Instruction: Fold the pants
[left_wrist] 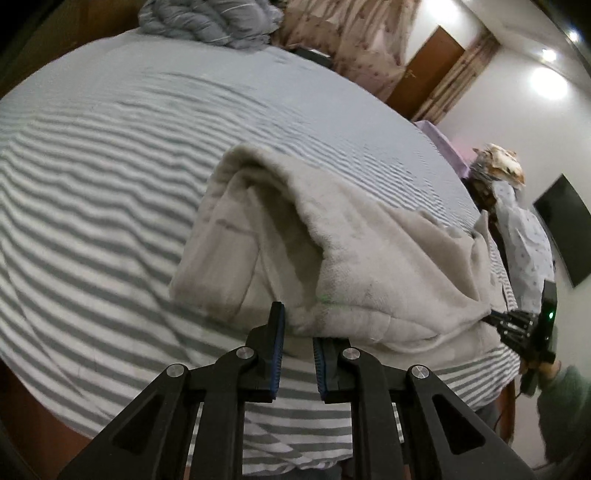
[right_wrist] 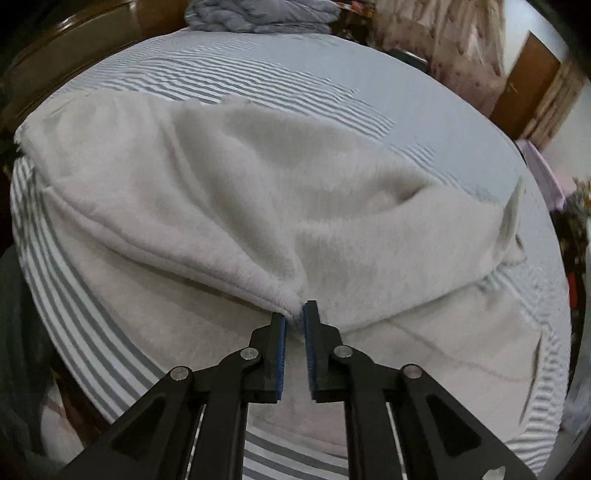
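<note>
Cream fleece pants point(left_wrist: 332, 258) lie on a bed with a grey-and-white striped sheet point(left_wrist: 92, 166), partly folded over with a raised fold at the far left. My left gripper point(left_wrist: 297, 328) is at the pants' near edge, jaws slightly apart, with fabric hanging over the right finger. In the right wrist view the pants point(right_wrist: 258, 203) fill the middle. My right gripper point(right_wrist: 294, 314) is nearly closed on a hem edge of the top layer and lifts it. The right gripper also shows at the far right of the left wrist view point(left_wrist: 495, 317), pinching the pants' edge.
A bundled grey striped duvet point(left_wrist: 210, 22) sits at the head of the bed. Floral curtains point(left_wrist: 351, 40), a brown door point(left_wrist: 424, 74) and a wall screen point(left_wrist: 565, 229) are to the right. A wooden bed frame point(right_wrist: 74, 40) borders the mattress. A clothes pile point(left_wrist: 517, 221) stands beside the bed.
</note>
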Demonstrator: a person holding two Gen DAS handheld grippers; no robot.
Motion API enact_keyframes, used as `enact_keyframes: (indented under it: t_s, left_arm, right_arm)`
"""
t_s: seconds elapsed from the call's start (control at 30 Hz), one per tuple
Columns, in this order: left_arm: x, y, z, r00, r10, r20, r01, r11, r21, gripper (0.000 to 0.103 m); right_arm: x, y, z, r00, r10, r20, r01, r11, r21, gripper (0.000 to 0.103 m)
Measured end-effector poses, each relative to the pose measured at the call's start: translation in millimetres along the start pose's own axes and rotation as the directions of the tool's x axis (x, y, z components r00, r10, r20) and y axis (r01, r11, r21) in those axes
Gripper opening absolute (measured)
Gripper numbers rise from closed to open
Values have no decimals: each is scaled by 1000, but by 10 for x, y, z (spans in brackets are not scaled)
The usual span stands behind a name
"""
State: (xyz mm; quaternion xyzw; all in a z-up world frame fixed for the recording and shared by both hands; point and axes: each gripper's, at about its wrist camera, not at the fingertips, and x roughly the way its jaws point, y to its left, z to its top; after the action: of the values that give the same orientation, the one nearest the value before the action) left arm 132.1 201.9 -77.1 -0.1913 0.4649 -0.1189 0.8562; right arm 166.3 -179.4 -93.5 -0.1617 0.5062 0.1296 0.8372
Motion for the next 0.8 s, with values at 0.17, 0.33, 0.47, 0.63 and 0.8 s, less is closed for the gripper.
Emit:
enact_keyframes:
  t_s: [0.17, 0.33, 0.47, 0.63, 0.8]
  left_arm:
    - [-19, 41, -33, 1000, -15, -20, 14, 996, -85, 19]
    - [-106, 124, -188, 996, -82, -22, 77, 979, -186, 34]
    - [-156, 221, -376, 977, -209, 47, 213, 927, -309, 54]
    - [-167, 262, -452, 964, -233, 130, 266, 886, -379, 59]
    - [-61, 315, -477, 957, -250, 148, 290, 843, -453, 59]
  right_arm:
    - [-28, -74, -89, 999, 32, 12, -33, 996, 84, 35]
    - [-263, -206, -221, 990, 112, 90, -132, 958, 255, 45]
    - [-423, -294, -425, 973, 170, 155, -216, 905, 366, 46]
    - [-459, -281, -665, 956, 227, 185, -288, 840, 459, 47]
    - [-437, -304, -733, 944, 254, 210, -328, 790, 519, 48]
